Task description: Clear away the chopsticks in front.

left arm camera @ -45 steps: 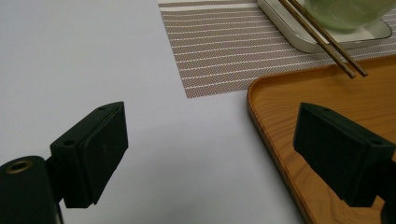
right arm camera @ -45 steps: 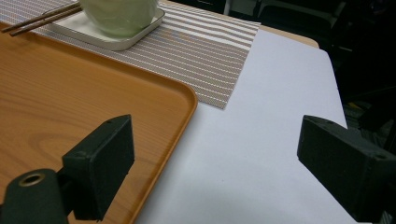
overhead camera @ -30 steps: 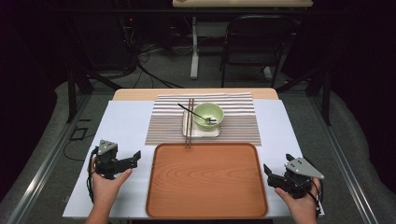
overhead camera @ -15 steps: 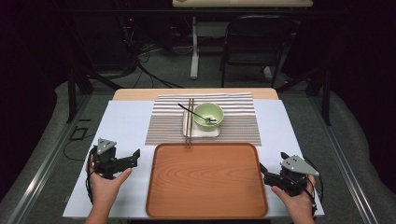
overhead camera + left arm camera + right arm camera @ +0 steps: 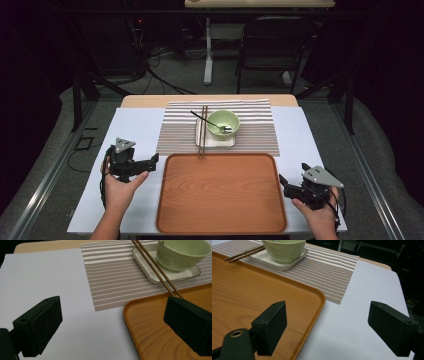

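A wooden tray [image 5: 220, 197] lies bare at the table's near middle. Behind it, a pale green bowl [image 5: 223, 122] with a spoon [image 5: 205, 120] in it stands on a small white square plate [image 5: 215, 141]. Brown chopsticks [image 5: 202, 132] lie along that plate's left edge, their tips over the tray's far rim. My left gripper [image 5: 152, 161] is held left of the tray, open and empty, and points toward the tray's far left corner [image 5: 130, 307]. My right gripper [image 5: 282, 181] is at the tray's right edge, open with nothing between its jaws, which have just been closing a little.
A striped placemat [image 5: 250, 135] lies under the plate, on a white sheet [image 5: 135, 130] that covers the table. A chair [image 5: 275, 45] and cables [image 5: 160, 75] are on the floor beyond the table's far edge.
My left gripper has risen and moved a little toward the far side of the table. The right hand has kept its place.
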`<action>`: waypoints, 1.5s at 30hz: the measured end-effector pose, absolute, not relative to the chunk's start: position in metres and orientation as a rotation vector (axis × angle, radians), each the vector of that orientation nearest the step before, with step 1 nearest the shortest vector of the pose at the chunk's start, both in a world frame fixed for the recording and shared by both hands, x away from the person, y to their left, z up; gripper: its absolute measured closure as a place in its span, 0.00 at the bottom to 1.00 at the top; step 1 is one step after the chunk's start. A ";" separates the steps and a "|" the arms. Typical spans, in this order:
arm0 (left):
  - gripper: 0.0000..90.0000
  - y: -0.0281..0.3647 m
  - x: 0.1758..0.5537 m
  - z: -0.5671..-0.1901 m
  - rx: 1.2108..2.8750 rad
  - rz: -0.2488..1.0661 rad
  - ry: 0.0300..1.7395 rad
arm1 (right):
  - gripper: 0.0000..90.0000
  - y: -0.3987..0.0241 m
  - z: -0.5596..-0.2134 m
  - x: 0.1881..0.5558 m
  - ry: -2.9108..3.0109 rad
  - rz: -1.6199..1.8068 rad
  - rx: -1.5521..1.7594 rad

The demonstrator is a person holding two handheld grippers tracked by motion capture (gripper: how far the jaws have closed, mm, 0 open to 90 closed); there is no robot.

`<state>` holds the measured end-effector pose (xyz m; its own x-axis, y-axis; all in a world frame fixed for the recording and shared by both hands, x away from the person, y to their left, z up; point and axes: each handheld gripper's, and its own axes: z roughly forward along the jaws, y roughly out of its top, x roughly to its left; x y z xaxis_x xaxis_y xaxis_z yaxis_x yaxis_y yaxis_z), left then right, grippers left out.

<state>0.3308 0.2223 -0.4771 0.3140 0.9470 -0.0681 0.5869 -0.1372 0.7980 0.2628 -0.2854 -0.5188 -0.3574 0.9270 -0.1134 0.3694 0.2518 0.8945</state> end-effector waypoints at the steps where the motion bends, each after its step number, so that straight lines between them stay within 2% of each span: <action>1: 0.03 0.222 0.331 -0.477 1.828 0.605 1.368 | 0.17 -0.285 -0.519 0.263 1.860 1.069 1.183; 7: 0.05 0.217 0.340 -0.471 1.800 0.592 1.389 | 0.17 -0.286 -0.519 0.263 1.860 1.071 1.183; 14: 0.05 0.212 0.354 -0.468 1.809 0.515 1.420 | 0.17 -0.286 -0.519 0.263 1.863 1.072 1.188; 18: 0.09 0.207 0.362 -0.465 1.816 0.482 1.411 | 0.17 -0.286 -0.519 0.263 1.863 1.072 1.190; 38: 0.10 0.187 0.392 -0.443 1.838 0.435 1.363 | 0.17 -0.287 -0.519 0.263 1.868 1.075 1.191; 45: 0.10 0.183 0.402 -0.436 1.839 0.457 1.369 | 0.17 -0.287 -0.520 0.264 1.871 1.076 1.188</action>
<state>0.4021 0.1832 -0.4359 0.3541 0.9213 -0.1607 0.6397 -0.1132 0.7602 0.2635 -0.2865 -0.5196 -0.3657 0.9252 -0.1018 0.3775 0.2474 0.8924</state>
